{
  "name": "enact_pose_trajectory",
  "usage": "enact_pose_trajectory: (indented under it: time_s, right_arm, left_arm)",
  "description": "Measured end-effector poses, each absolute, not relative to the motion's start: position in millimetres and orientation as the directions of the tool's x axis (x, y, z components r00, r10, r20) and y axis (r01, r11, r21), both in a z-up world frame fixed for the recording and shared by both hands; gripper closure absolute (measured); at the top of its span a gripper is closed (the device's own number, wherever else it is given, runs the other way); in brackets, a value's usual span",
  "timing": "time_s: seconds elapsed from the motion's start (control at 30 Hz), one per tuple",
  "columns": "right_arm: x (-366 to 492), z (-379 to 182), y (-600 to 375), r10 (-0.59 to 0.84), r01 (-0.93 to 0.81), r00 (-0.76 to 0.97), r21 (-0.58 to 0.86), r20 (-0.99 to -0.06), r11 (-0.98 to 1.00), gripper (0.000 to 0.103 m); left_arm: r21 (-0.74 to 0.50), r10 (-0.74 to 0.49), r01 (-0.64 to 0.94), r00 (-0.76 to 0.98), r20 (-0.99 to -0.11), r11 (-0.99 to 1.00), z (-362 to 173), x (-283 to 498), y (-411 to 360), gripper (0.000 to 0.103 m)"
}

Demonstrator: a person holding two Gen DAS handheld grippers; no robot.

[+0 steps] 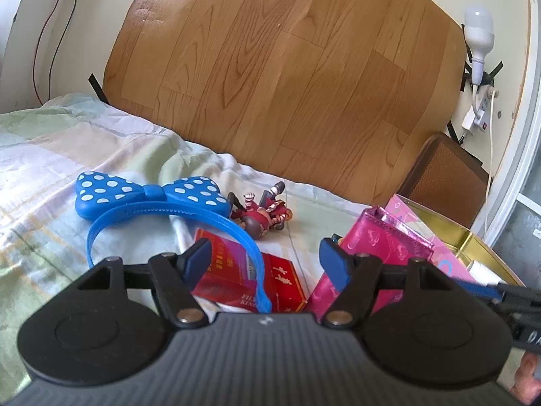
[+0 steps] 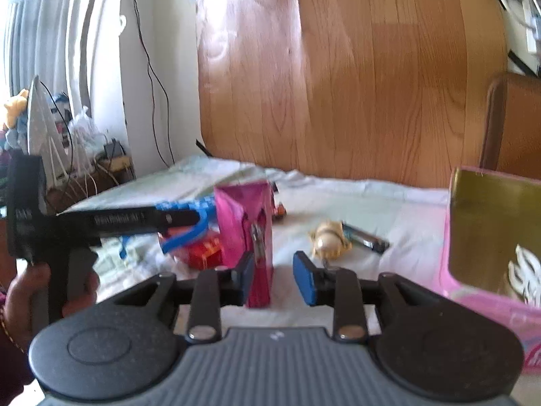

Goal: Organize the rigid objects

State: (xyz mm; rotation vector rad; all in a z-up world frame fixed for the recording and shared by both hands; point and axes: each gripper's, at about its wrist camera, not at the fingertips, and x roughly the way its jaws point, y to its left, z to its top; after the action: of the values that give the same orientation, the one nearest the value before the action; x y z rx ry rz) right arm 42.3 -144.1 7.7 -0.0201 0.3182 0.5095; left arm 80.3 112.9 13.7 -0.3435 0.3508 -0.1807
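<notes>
Between the right gripper's (image 2: 278, 275) parted blue pads, untouched by the right pad, a glossy pink pouch (image 2: 248, 233) stands on the bedsheet (image 2: 372, 203), long axis vertical, zipper facing near. At left, the left gripper (image 1: 267, 258) gapes empty above a red carton (image 1: 257, 280) and blue headband (image 1: 148, 199).

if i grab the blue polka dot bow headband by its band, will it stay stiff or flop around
The headband looks like moulded plastic, so the thin band probably flexes but holds its arc. The big bow would likely make it top-heavy and swing in a grip. It lies across the red box, so lifting may nudge that.
</notes>
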Motion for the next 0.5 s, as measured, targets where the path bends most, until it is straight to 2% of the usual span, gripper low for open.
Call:
enact_pose_trajectory:
  time_s: [0.03,0.1,0.27,0.5]
  right_arm:
    - [42,11,-143,0.478,-0.485,0.827,0.054,-0.295,0.873,0.067]
    - [43,15,-139,0.479,-0.488,0.832,0.039,-0.28,0.872,0.065]
    - [48,24,-128,0.499,-0.512,0.828,0.017,-0.256,0.859,0.065]
    - [48,37,-102,0.525,-0.553,0.822,-0.091,-0.22,0.828,0.065]
  left_arm:
    - [-0.36,-0.232,0.114,0.924,-0.305,0.926,14,81,113,0.031]
    - [-0.362,-0.233,0.114,0.923,-0.305,0.925,14,80,113,0.031]
    - [-0.363,-0.233,0.113,0.923,-0.306,0.925,14,80,113,0.031]
    - [-0.363,-0.232,0.112,0.923,-0.307,0.925,14,80,113,0.031]
